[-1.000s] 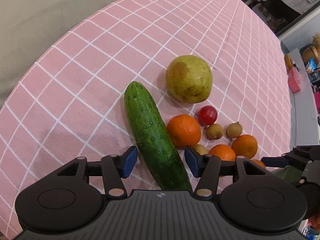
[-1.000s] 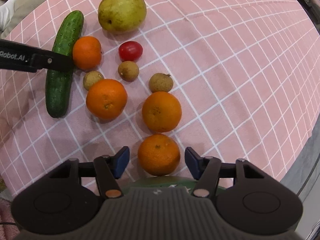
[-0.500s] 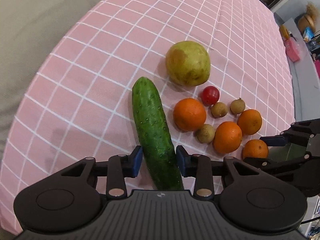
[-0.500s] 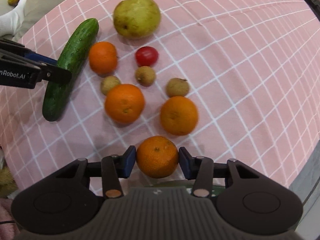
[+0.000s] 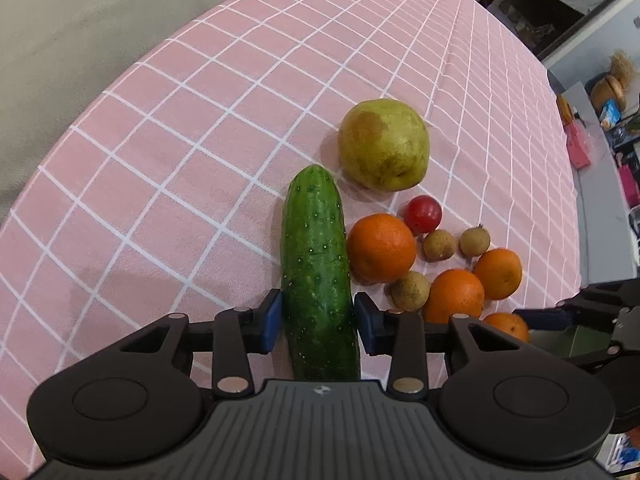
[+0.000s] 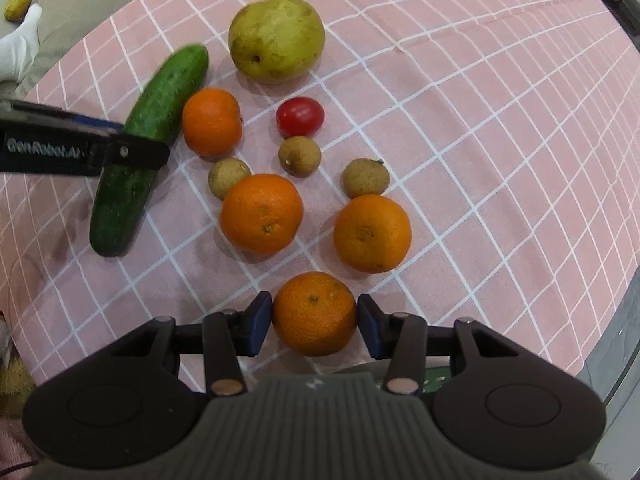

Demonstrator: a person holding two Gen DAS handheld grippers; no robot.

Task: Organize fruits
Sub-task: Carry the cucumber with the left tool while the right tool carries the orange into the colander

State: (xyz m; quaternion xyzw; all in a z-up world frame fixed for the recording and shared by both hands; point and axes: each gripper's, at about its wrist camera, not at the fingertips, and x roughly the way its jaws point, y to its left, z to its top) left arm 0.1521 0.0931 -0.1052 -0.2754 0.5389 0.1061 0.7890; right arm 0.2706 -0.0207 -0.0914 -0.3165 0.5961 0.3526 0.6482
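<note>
- Pink checked tablecloth (image 5: 200,160) is carrying all the fruit.
- Right gripper (image 6: 314,322) is clenching the nearest orange (image 6: 314,314); it's round, risking rolling out.
- Left gripper (image 5: 318,320), jaws having just closed, is gripping the cucumber (image 5: 316,264) low, risking it swinging into the neighbouring orange (image 5: 380,248) and the pear (image 5: 384,144) beyond.

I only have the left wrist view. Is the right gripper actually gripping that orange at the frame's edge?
Observer: Yes. The right gripper has just been closing, and its pads now press both sides of the nearest orange.
Operator: Anything off the tablecloth that I can't see?
Observer: A small yellow fruit lies on the beige surface, just above what looks like a white glove.
</note>
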